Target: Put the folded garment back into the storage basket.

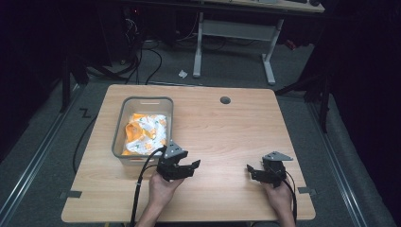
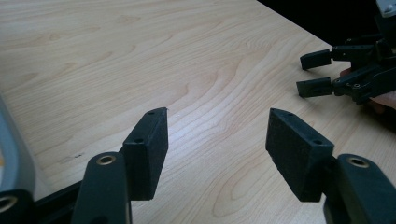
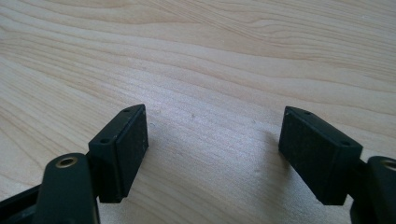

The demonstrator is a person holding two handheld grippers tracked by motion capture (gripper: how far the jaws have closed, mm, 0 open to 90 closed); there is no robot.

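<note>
A: State the position of each unit as the high view gives it.

B: The left hand-held gripper (image 1: 188,166) sits over the surface (image 1: 227,137) near its front edge, left of centre, just beside the front right corner of the grey bin (image 1: 120,130). The right hand-held gripper (image 1: 253,171) sits near the front edge toward the right front corner. The two are well apart and their jaws point toward each other. A hand (image 1: 163,189) grips the left unit; another hand (image 1: 279,197) grips the right.

A: Contents of the bin?

B: A crumpled white and orange item (image 1: 144,133), cloth or a bag; which one cannot be told. The bin stands along the left edge of the surface. A round grey grommet (image 1: 225,100) is set near the back edge.

A: Jaw state?

B: The left gripper view shows the left hand-held gripper (image 2: 217,135) with jaws spread wide and bare wood between them; nothing is held. The right gripper view shows the right hand-held gripper (image 3: 215,140) likewise spread wide over bare wood, holding nothing.

A: What do the gripper views add?

B: The left gripper view shows the other unit (image 2: 322,74) at its upper right, jaws apart, and a grey sliver of the bin wall (image 2: 11,154) at its left margin. The high view alone gives the bin contents, the grommet and a second desk (image 1: 236,28) beyond the back edge.
</note>
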